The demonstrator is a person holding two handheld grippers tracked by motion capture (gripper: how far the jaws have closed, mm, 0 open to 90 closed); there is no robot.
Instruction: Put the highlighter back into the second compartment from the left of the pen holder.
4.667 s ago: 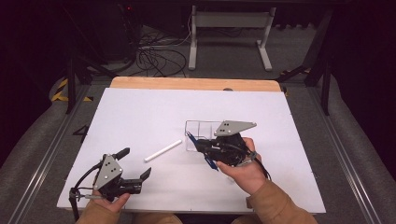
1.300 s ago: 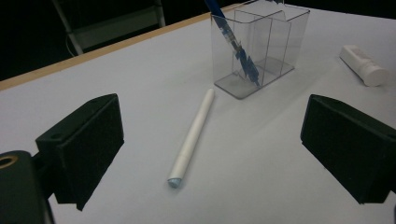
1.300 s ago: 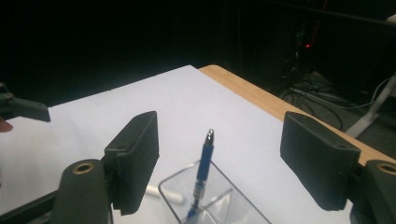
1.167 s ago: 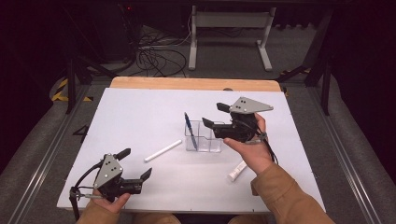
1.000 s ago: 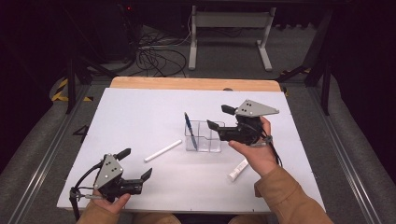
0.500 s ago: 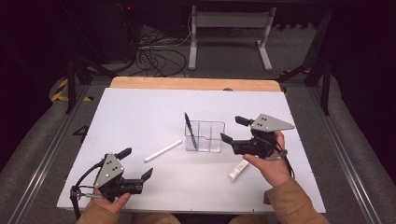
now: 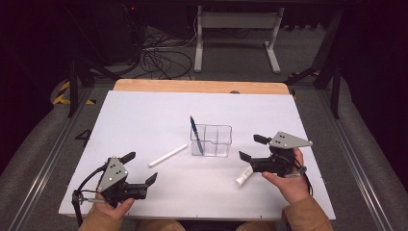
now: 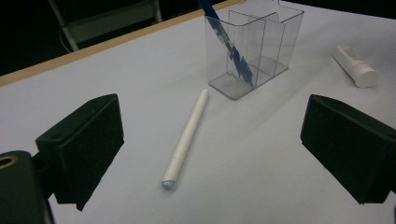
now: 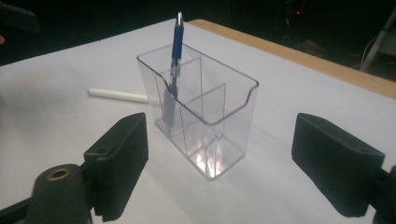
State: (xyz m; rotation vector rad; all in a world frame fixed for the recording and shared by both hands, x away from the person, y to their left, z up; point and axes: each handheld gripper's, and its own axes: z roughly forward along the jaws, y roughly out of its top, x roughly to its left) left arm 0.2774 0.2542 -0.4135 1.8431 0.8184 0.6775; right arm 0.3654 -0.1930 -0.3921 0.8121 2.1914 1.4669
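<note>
A clear plastic holder [image 7: 211,140] with compartments stands mid-table, and a blue pen [image 7: 196,132] leans in its left compartment. A white pen [image 7: 167,155] lies flat to the holder's left. A short white tube [image 7: 244,177] lies to its lower right. My right gripper [image 7: 251,147] hovers low just right of the holder and above the tube. It is open, its jaws have just been opening, and nothing is between them. In the right gripper view the holder [image 9: 210,121] and blue pen [image 9: 176,46] stand ahead of the jaws. My left gripper [image 7: 141,167] rests open near the front left, facing the white pen [image 8: 187,135].
The white tabletop [image 7: 144,115] ends in a wooden strip [image 7: 202,86] at the far edge. Beyond it are a floor with cables [image 7: 159,57] and a metal stand [image 7: 235,29]. Bare table stretches along the back and far left.
The right gripper has moved right and down, away from above the holder, toward the tube. Its jaws have spread a little. The left gripper has stayed still.
</note>
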